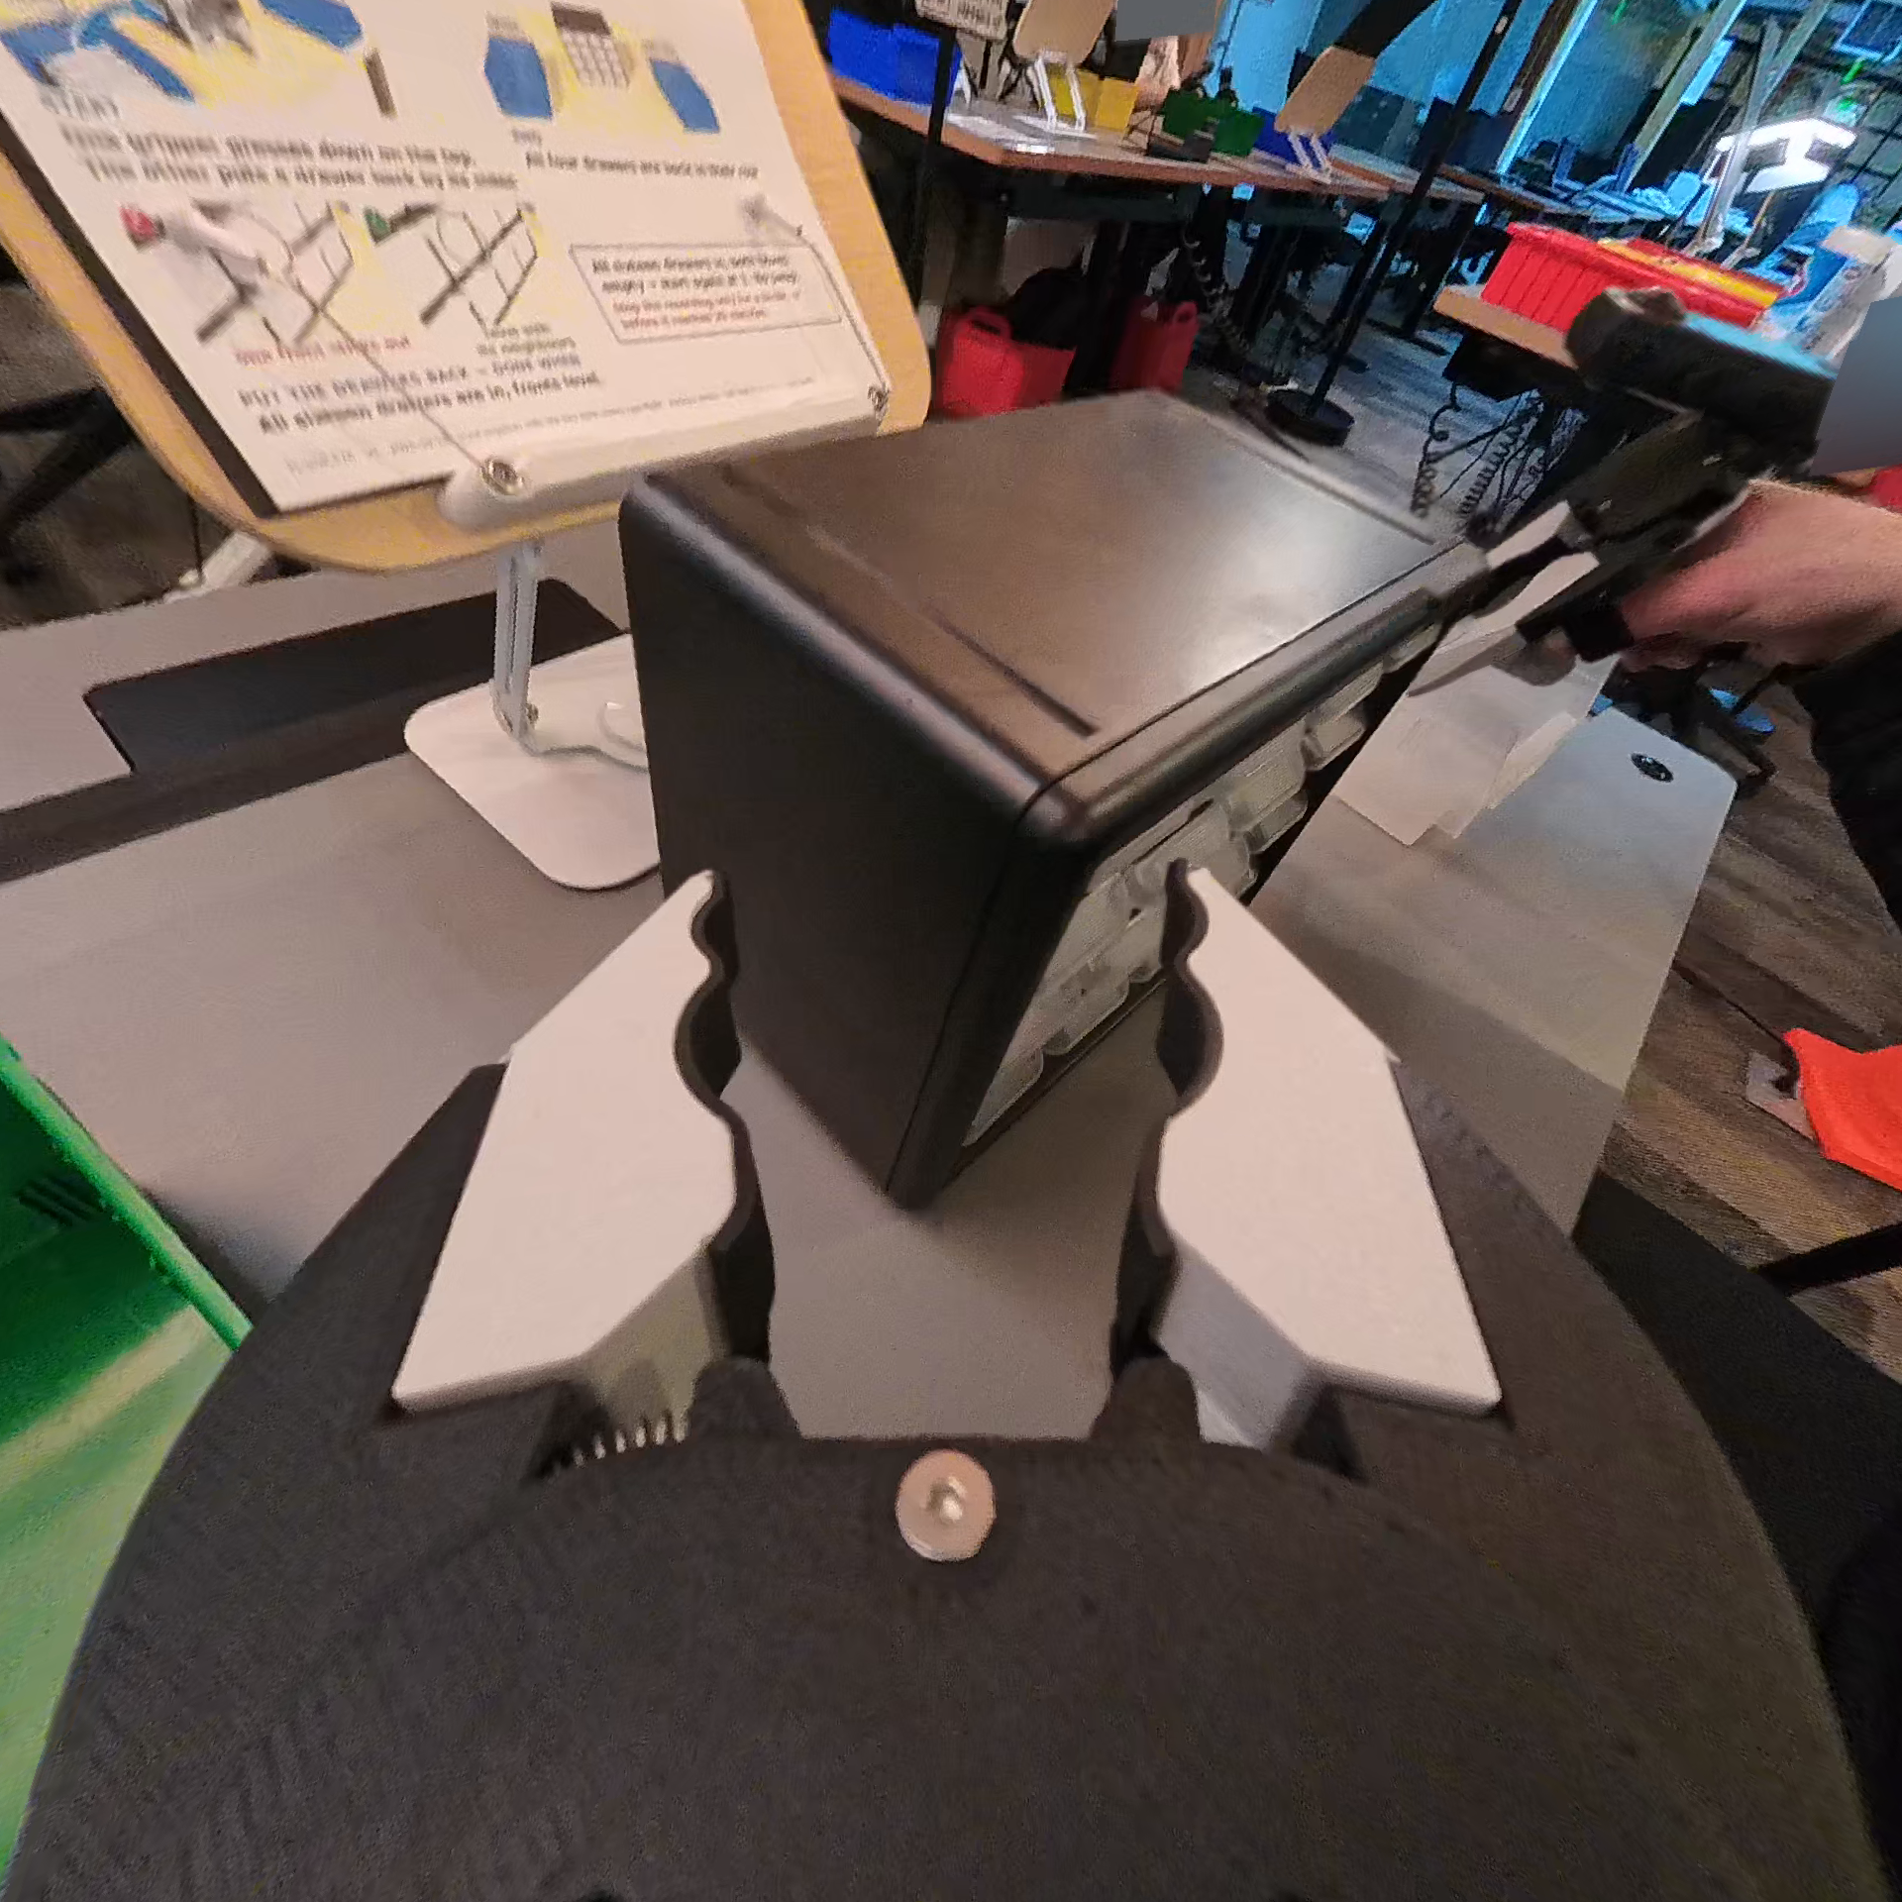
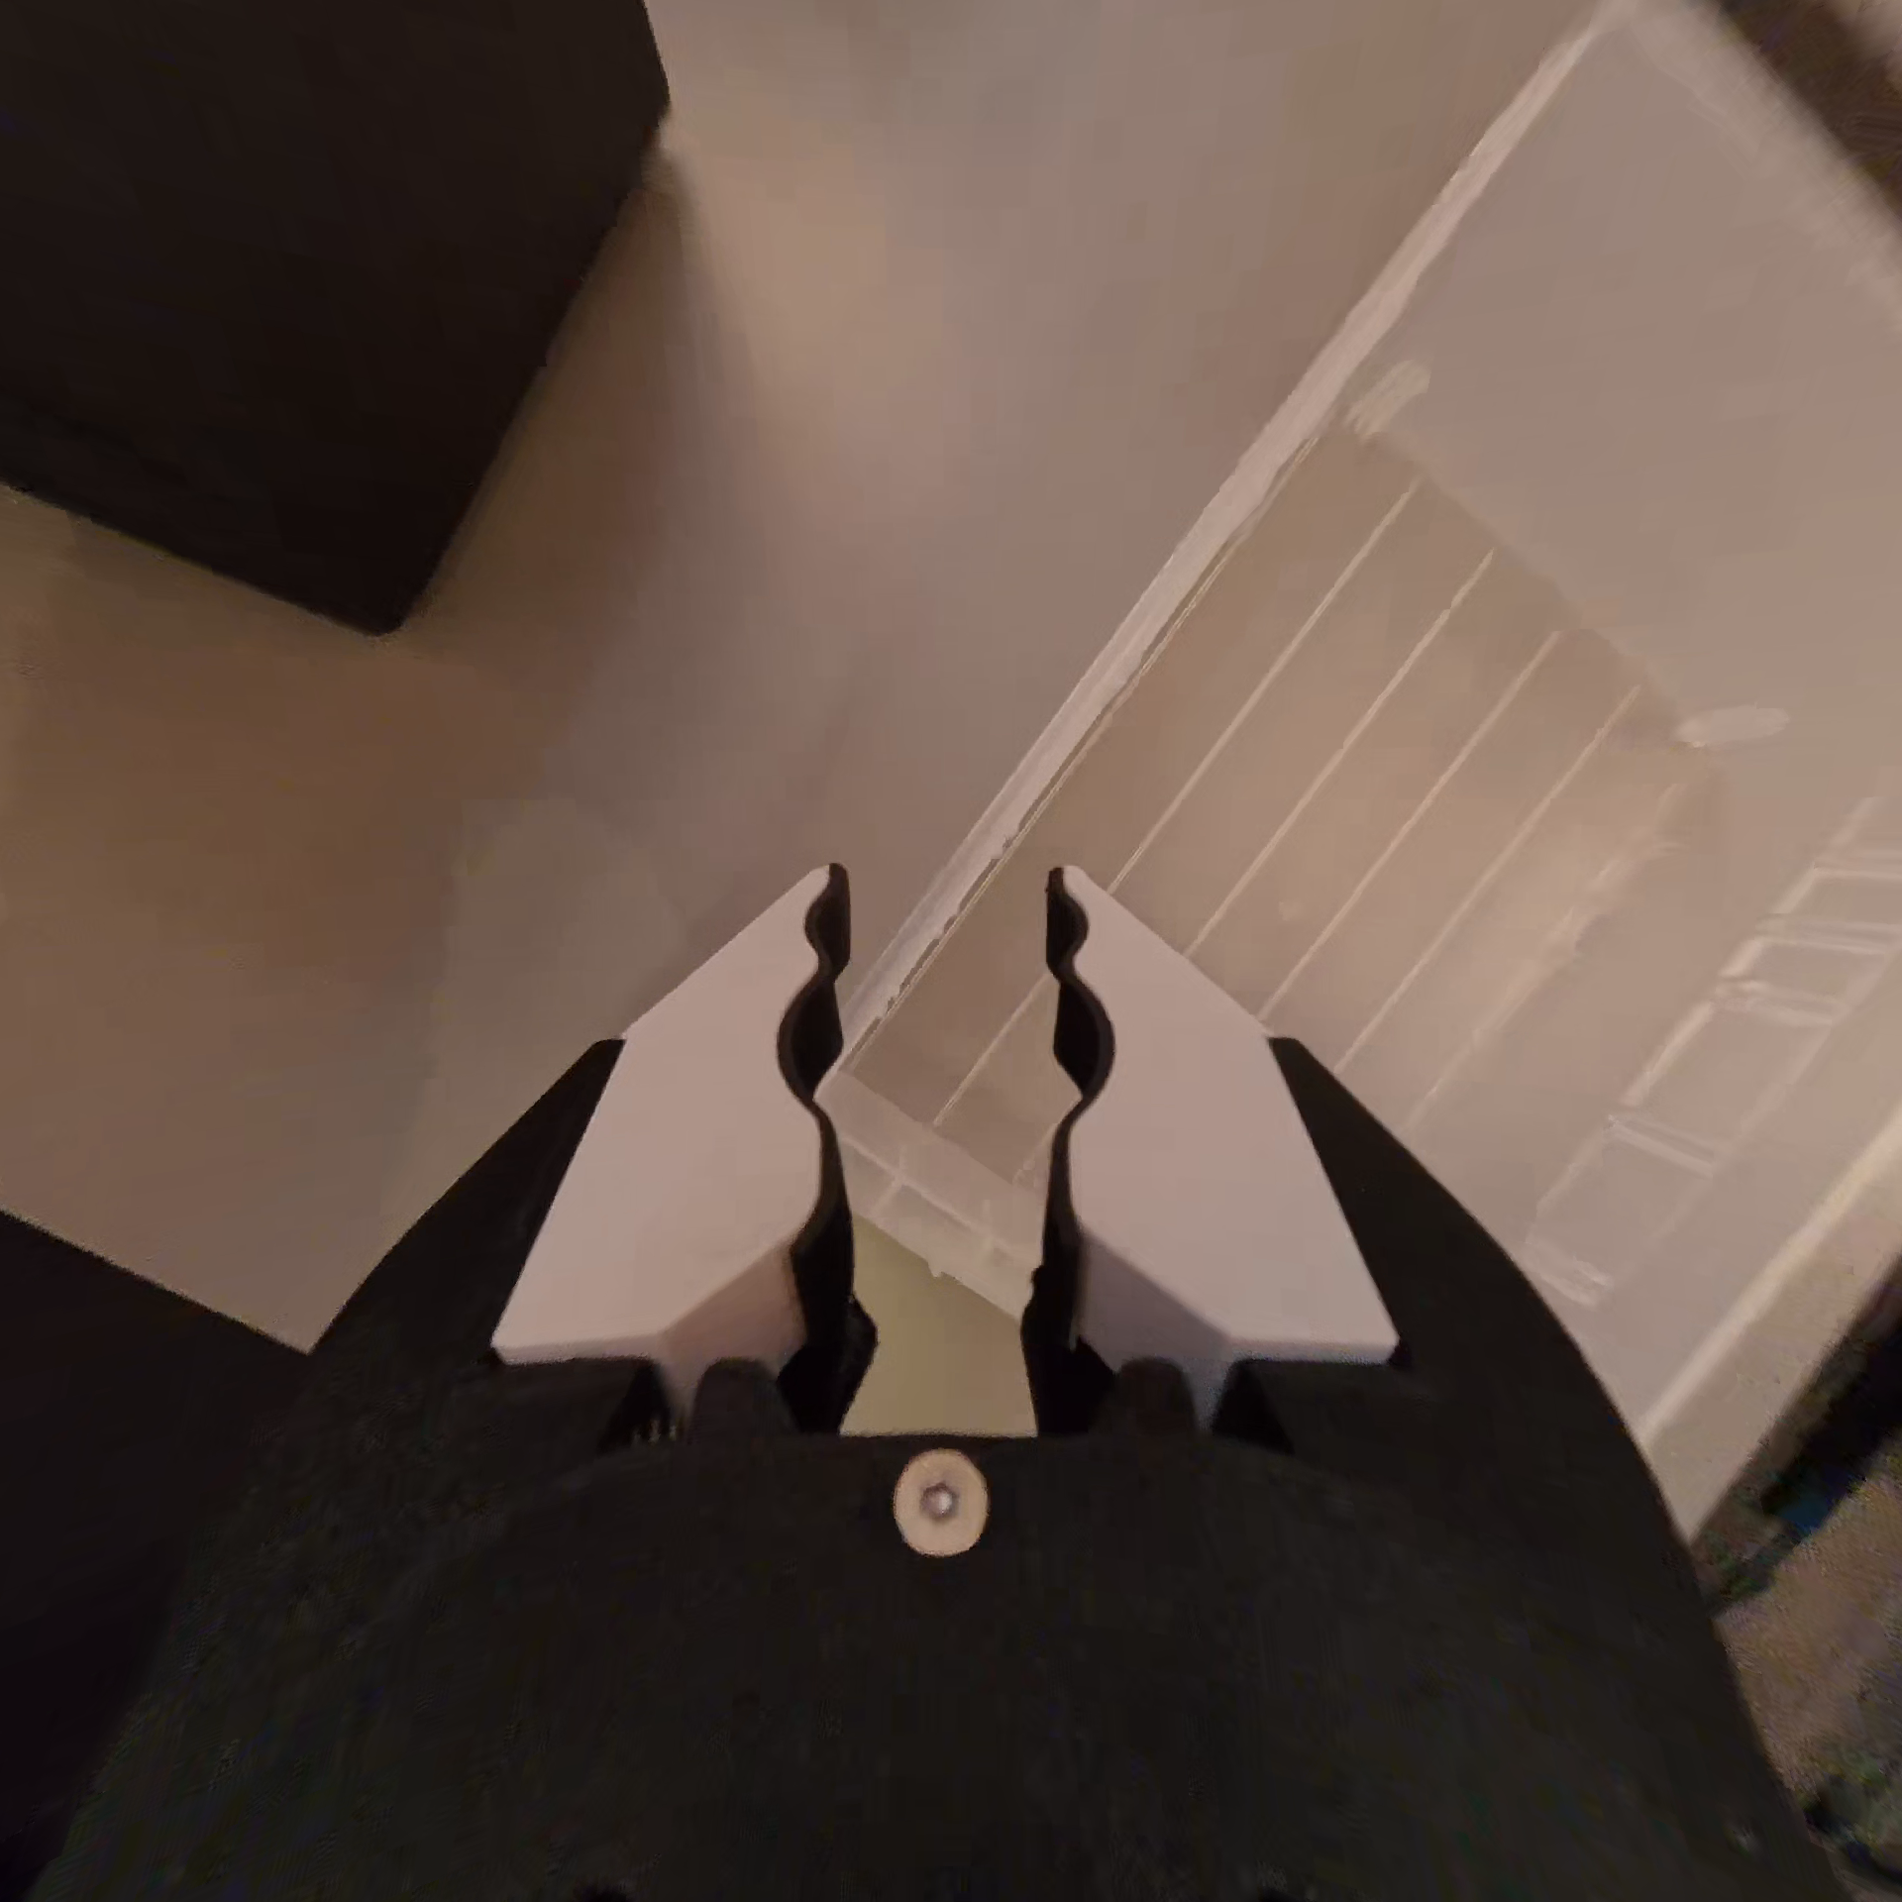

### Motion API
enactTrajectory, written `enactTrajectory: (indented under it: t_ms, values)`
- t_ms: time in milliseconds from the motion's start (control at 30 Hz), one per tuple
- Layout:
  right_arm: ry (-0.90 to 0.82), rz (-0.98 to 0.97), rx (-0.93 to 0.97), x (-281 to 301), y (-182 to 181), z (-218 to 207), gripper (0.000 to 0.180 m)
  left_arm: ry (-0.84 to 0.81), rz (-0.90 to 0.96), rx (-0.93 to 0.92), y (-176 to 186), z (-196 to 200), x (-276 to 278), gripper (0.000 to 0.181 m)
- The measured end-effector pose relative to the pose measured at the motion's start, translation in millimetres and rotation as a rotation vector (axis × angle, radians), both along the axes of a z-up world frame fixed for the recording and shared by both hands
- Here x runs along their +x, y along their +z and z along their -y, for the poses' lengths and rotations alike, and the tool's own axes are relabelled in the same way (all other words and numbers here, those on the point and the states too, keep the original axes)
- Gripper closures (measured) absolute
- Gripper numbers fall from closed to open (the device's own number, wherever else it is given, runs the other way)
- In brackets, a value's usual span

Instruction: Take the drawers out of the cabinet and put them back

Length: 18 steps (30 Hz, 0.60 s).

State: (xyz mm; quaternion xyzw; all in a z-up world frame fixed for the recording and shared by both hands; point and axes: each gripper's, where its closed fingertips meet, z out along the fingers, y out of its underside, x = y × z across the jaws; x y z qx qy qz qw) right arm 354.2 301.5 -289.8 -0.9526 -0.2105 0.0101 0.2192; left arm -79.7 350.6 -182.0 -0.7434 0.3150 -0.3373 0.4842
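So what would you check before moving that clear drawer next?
1. Right gripper holding the drawer: ok, the drawer's end sits between its fingers.
2. Left gripper steadying the cabinet: not ok, it is open near a corner, not on the top.
3. Cabinet standing flat on the table: ok.
4. Free slot in the cabinet front: cannot tell, the front shows only edge-on.
5. Drawer lined up with the front: not ok, it is off to one side.
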Motion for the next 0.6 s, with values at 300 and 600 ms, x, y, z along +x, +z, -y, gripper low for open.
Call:
enactTrajectory:
  t_ms: [300, 600]
  values:
    - [0.498, 0.027, 0.563, -130, 131, -6, 0.15, -0.092, -0.077, 0.172, 50, 10, 39, 0.102]
    - [0.786, 0.212, 0.693, -226, 124, 4, 0.143, -0.203, -0.214, 0.162, 11, 12, 73, 0.104]
